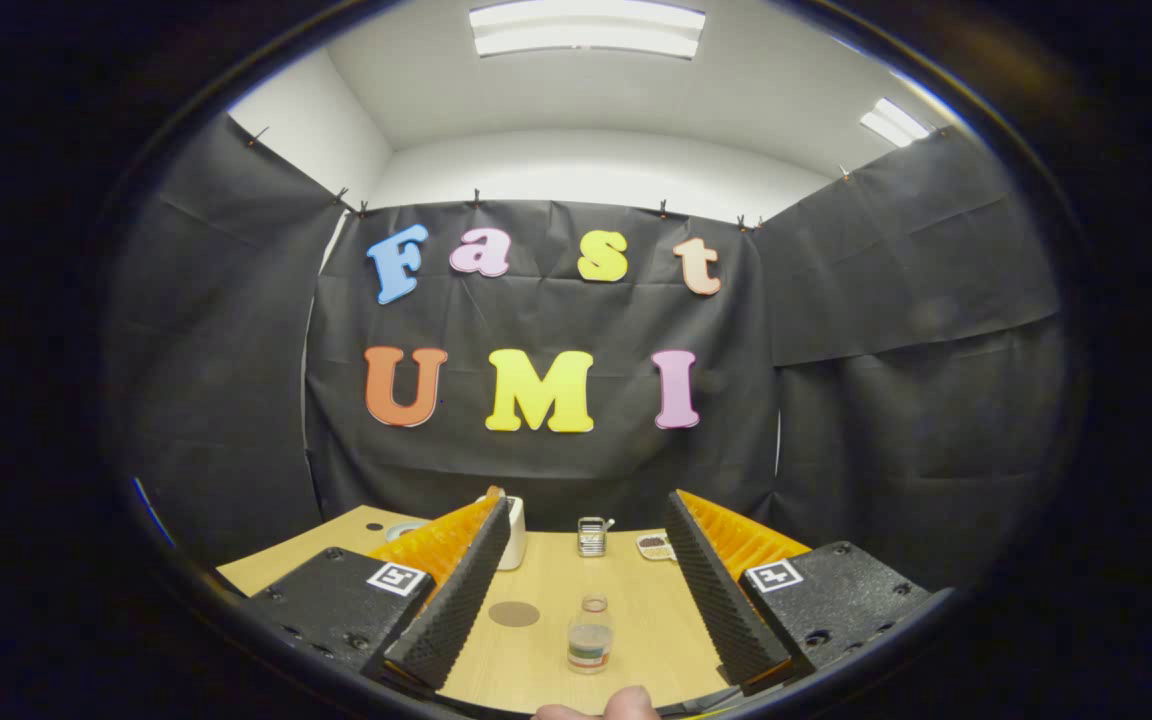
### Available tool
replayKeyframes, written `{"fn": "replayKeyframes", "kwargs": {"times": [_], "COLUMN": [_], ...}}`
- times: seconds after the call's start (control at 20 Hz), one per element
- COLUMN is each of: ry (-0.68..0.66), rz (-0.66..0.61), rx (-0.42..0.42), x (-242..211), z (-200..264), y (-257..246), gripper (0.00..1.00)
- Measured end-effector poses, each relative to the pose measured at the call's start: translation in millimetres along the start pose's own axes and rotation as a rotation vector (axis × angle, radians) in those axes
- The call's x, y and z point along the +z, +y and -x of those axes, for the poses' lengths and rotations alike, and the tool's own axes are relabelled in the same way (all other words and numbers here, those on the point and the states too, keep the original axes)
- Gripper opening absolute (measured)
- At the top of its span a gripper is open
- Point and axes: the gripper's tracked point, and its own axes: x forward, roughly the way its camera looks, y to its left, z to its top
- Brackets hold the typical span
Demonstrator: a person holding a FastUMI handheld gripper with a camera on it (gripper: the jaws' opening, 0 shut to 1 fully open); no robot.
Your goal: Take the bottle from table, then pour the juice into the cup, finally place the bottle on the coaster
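The gripper [586, 590] hangs over the near end of the table [636, 620], fingers spread wide. The bottle [590, 635] stands upright between them, touching neither. The coaster [514, 613] lies flat just left of it, slightly farther. The cup [513, 533] stands beyond, behind the left finger. A small metal holder [591, 537] and a small dish [654, 546] sit at the far edge.

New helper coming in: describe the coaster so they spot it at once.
On the wooden table, look between the open gripper fingers, left of the small clear bottle. The coaster is the flat brown disc lying there, the only thing with no height; the white cup stands beyond it.
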Motion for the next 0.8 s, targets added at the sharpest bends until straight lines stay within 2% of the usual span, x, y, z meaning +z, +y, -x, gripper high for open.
{"fn": "replayKeyframes", "kwargs": {"times": [0.8], "ry": [-0.019], "rz": [0.024], "rx": [-0.023], "x": [-11], "z": [-8], "y": [-10], "gripper": [1.0]}}
